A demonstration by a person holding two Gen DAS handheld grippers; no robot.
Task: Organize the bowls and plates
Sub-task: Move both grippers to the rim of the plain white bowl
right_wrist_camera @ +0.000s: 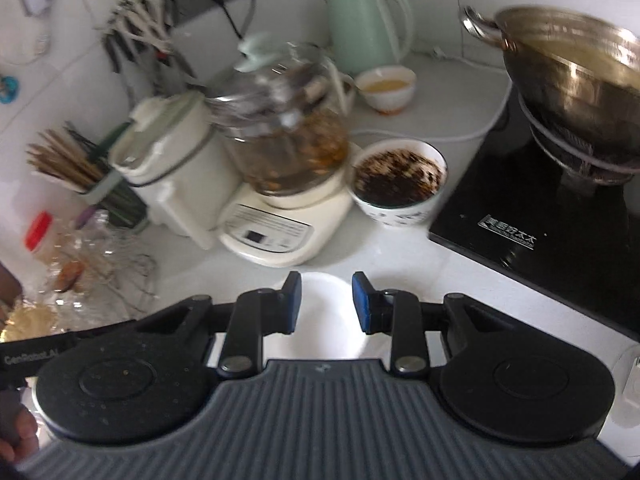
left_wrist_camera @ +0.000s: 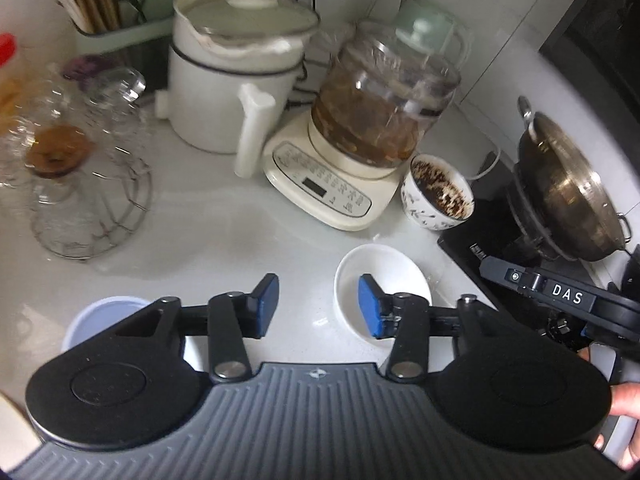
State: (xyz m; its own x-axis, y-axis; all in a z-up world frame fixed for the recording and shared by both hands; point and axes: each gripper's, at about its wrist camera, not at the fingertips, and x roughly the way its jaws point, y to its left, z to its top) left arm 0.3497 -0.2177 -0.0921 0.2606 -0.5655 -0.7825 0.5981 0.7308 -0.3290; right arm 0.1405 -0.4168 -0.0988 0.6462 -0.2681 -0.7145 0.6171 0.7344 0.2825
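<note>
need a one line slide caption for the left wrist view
Open left claw above a white counter, small white dish just ahead, glass kettle and patterned bowl behind.

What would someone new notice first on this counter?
Probably the glass kettle of brown brew on its cream base at the centre, with a patterned bowl of dark residue just right of it. Nearer, a small white dish lies below the gripper fingers, and a steel wok sits on the black cooktop.

White small plate (left_wrist_camera: 382, 288), leaf-patterned white bowl (left_wrist_camera: 434, 204), pale blue bowl (left_wrist_camera: 102, 316), mint-green kettle (right_wrist_camera: 366, 26), black cooktop (right_wrist_camera: 540, 216)
</note>
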